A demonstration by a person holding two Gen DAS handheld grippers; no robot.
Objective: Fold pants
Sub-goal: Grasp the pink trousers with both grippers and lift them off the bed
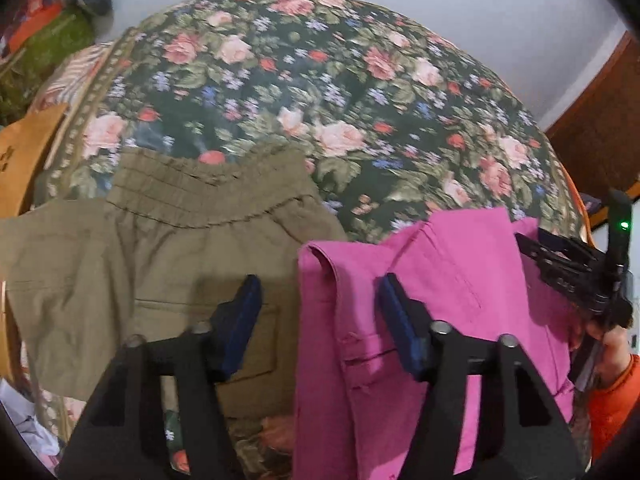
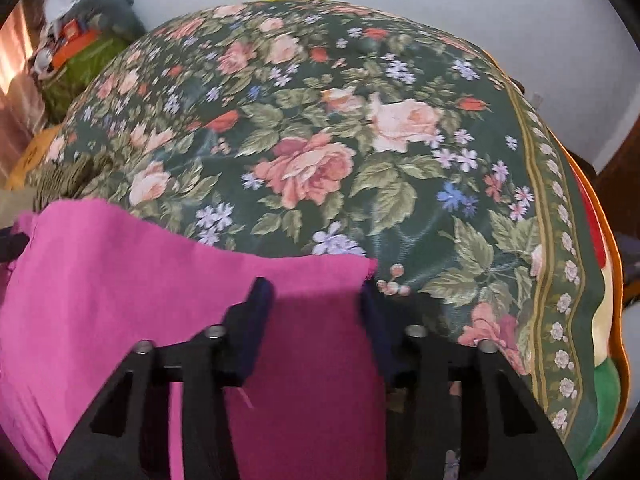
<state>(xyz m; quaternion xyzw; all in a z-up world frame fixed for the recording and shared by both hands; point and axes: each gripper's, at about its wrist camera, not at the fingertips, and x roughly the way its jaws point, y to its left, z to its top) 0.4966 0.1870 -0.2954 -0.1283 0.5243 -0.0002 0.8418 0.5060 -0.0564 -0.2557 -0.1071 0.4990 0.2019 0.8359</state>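
The pink pants [image 1: 432, 320] lie folded on the floral bedspread [image 1: 320, 92], toward its near edge, with a doubled-over fold standing up along their left side. Just beside them, to the left, sit the olive pants [image 1: 160, 260], waistband gathered and pointing away, a flap pocket facing up. Over to the left hand-held gripper [image 1: 316, 304]: its blue pads are spread wide, one pad over the olive cloth, the other over the pink, pinching nothing. And the right hand-held gripper [image 2: 316, 304], seen in the left view at the pink pants' right edge [image 1: 576, 276], is spread as well, straddling the corner of the pink fabric [image 2: 160, 280]; its right pad sits blurred at the cloth's edge, so contact there is hard to call. An orange sleeve [image 1: 612, 400] shows behind that gripper.
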